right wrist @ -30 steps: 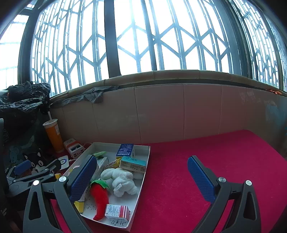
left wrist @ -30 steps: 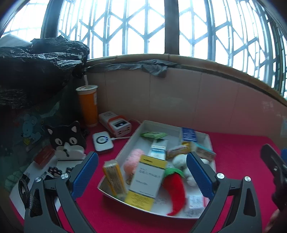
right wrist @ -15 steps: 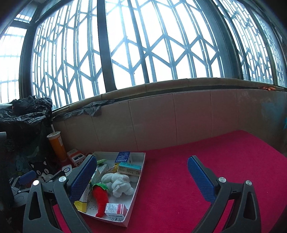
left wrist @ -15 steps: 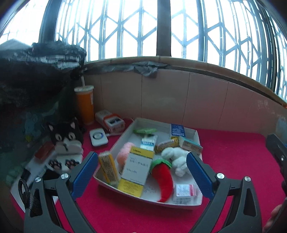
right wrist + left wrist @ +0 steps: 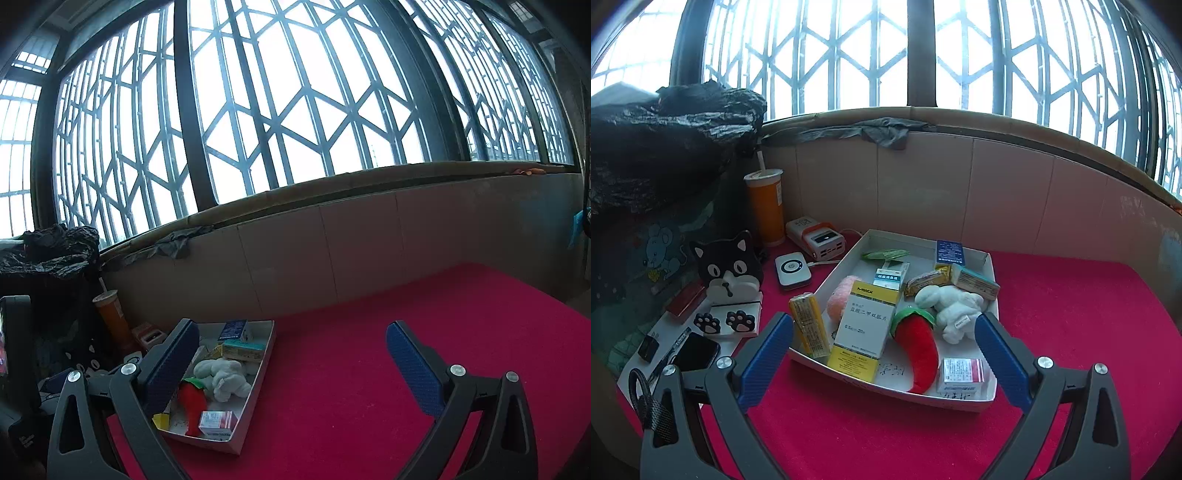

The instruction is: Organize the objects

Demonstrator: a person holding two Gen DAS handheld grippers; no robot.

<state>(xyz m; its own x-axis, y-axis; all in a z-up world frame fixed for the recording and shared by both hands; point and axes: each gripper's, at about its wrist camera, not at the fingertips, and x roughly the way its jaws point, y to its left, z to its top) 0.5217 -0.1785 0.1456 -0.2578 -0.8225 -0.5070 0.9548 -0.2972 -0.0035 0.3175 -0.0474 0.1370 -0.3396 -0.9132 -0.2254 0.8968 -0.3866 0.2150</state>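
Stage: nothing is being carried yet; by my reading the sorting is only beginning, with the goods all lying in the tray.
Tray: it is sitting on the red cloth, its long axis running away from the left camera toward the wall.
Left tongs: the jaws are standing wide apart and holding nothing, hovering just short of the tray's near rim, which is lying between the two blue pads.
Right tongs: the jaws are likewise standing apart and empty, hanging over bare cloth, with the tray lying off to their left.
Contents: a white-and-yellow box is leaning at the near edge, a yellow pack is standing tilted just beside it on the left, a red pepper toy is lying on its right, a white plush is resting behind that, and a small pink box is sitting in the near right corner.
Key relation: the goods are lying straight ahead of the left tongs, so that hand is looking the nearer; the pepper's long axis is running roughly along the line of reach.
Next move, as a guess: the left tongs would be needing to dip forward over the rim.
Clutter: a cat holder and an orange cup are standing left of the tray.
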